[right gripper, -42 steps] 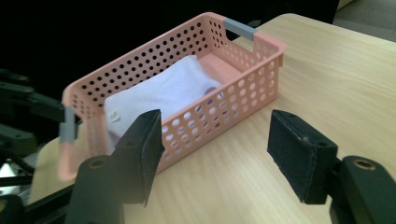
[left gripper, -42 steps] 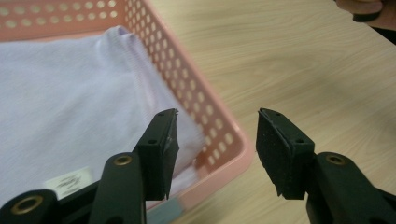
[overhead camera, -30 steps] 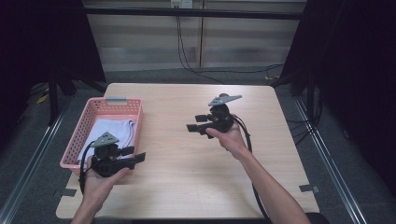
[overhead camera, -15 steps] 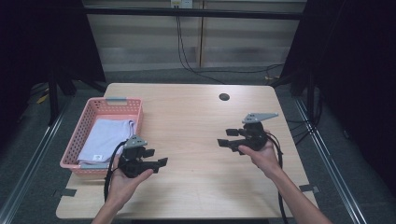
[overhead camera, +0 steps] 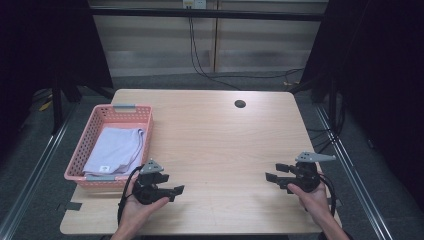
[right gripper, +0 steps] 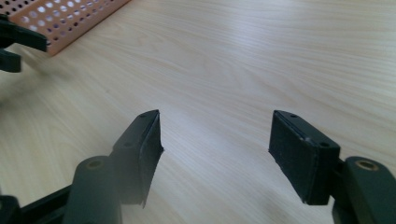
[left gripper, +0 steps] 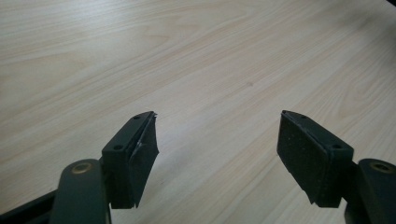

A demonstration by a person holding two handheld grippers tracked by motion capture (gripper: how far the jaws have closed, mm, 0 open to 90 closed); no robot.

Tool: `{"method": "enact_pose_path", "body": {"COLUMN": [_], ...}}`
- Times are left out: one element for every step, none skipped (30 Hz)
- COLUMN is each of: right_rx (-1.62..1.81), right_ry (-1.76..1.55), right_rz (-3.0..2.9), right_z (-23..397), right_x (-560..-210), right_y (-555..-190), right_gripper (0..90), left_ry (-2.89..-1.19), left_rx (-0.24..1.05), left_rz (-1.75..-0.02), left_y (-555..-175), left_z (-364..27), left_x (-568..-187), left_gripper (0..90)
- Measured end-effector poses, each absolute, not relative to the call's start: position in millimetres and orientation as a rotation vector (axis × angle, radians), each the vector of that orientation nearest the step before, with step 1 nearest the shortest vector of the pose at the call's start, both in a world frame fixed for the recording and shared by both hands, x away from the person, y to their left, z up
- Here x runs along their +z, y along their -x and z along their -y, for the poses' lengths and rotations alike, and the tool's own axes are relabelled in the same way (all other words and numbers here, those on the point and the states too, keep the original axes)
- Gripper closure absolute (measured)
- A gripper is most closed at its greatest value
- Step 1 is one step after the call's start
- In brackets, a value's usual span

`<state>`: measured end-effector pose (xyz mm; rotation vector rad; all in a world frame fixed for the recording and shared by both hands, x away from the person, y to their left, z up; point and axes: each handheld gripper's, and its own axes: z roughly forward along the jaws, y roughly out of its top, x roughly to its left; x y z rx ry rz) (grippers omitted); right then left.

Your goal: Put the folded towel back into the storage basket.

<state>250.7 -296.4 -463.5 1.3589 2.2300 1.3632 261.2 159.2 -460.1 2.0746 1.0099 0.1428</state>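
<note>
My left gripper [overhead camera: 177, 191] lies in the person's left hand near the table's front edge, just right of the pink basket [overhead camera: 95, 132]. In the left gripper view its jaws [left gripper: 218, 114] stand wide apart over bare wood, have just been opening, and hold nothing. My right gripper [overhead camera: 272, 173] is held low at the front right, pointing left. Its jaws [right gripper: 215, 113] are open too, a little wider than before, with only tabletop between them. A folded pale cloth [overhead camera: 117, 150] lies in the basket.
The light wooden table [overhead camera: 215, 135] has a small dark hole [overhead camera: 240, 104] at the back. In the right gripper view the basket's corner [right gripper: 70, 18] and the left gripper's black jaws [right gripper: 14, 44] show at the upper left. Cables trail on the floor behind.
The right hand swept from the table's middle to the front right and sank. The left hand slid right along the front edge, away from the basket. The left jaws have spread.
</note>
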Motion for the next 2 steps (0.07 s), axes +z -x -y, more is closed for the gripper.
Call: {"method": "enact_pose_path", "body": {"right_rx": [1.350, 1.337], "right_ry": [-1.362, -1.355], "right_rz": [-2.227, -2.230], "right_z": [297.5, 298.4], "right_x": [-464.8, -465.8], "right_y": [-250.0, -249.9], "right_gripper": [32.9, 32.4], "left_ry": [-2.074, -2.056], "left_rx": [0.154, 0.132], "left_rz": [-0.997, -0.993], "left_y": [-260.5, -259.6], "left_z": [-160.6, -161.7], "left_x": [-459.7, -460.4], "left_gripper": [28.5, 28.2]}}
